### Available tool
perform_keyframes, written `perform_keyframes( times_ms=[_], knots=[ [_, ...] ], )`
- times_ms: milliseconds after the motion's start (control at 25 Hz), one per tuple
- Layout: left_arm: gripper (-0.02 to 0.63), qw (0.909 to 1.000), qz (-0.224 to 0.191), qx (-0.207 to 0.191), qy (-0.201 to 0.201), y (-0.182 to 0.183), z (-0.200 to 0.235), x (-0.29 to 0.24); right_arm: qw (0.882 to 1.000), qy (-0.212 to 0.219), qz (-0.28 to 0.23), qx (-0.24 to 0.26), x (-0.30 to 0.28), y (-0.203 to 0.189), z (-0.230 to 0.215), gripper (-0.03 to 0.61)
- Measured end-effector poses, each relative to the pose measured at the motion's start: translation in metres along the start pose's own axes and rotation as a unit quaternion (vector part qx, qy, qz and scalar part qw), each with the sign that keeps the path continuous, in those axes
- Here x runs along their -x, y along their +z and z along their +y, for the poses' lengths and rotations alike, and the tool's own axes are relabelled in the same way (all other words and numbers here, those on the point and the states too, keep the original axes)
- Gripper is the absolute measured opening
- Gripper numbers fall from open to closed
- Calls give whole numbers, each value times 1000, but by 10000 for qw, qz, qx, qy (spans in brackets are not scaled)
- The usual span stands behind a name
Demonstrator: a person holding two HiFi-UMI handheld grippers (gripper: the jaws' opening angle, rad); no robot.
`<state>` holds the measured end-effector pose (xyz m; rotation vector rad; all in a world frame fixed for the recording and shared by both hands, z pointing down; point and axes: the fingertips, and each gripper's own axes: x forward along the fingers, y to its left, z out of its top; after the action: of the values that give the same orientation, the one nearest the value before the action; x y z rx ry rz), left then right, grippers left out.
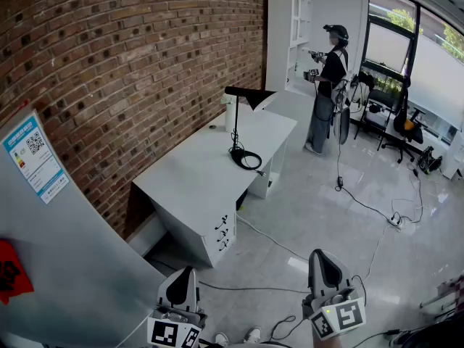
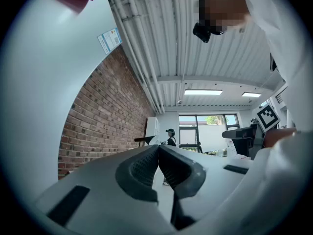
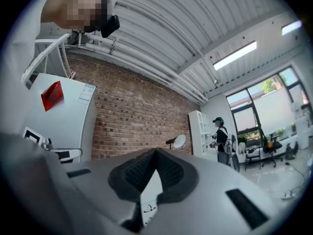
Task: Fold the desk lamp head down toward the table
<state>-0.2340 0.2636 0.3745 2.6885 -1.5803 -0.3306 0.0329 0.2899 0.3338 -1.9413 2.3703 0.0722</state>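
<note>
head view, desk lamp: the desk lamp (image 1: pixel 249 93) stood on the far half of the white desk (image 1: pixel 190 175), beside the brick wall (image 1: pixel 123 64), its stem upright, its head raised and held out roughly level, well above the desktop.
head view, cord: a black cord (image 1: pixel 246 159) lay coiled at the lamp's foot.
head view, grippers: the left gripper (image 1: pixel 188 271) and the right gripper (image 1: pixel 320 254) sat at the bottom edge over the floor, both well apart from the desk and the lamp.
head view, bystander: a person (image 1: pixel 330 85) stood far off near the windows, taking no part.
left gripper view, jaws: the left gripper (image 2: pixel 158 146) had its two pads pressed together with nothing between them.
left gripper view, lamp: the lamp (image 2: pixel 145 139) showed small and distant past the jaw tips, head up.
right gripper view, jaws: the right gripper (image 3: pixel 155 151) was likewise closed tip to tip and empty; only the desk front showed through the gap lower down.
right gripper view, lamp: the lamp (image 3: pixel 177 141) appeared far ahead against the brick, its shade raised.
progress: judged as not begun; no gripper had touched the lamp and the head was not folded.
left to do: likely the approach to the desk, opening a gripper, taking the head or arm, and lowering it toward the desktop, perhaps with the base steadied.
</note>
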Motion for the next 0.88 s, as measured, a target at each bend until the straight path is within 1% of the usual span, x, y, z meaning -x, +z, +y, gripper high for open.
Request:
perform_keyframes(
  times_ms=[280,520,720,880],
  knots=[
    [8,10000,-3,51,-80,-1,-2,-8,10000,86,-3,-40,-5,0,6,17],
    [8,9998,18,52,-166,-4,-4,-11,9999,11,-111,-32,-7,3,4,18],
    [8,9999,39,58,-140,-4,-6,-17,10000,40,-52,-32,-10,2,-1,18],
    [8,10000,-18,-42,-66,-4,-8,-24,10000,60,-31,18,-12,0,-10,18]
  ],
)
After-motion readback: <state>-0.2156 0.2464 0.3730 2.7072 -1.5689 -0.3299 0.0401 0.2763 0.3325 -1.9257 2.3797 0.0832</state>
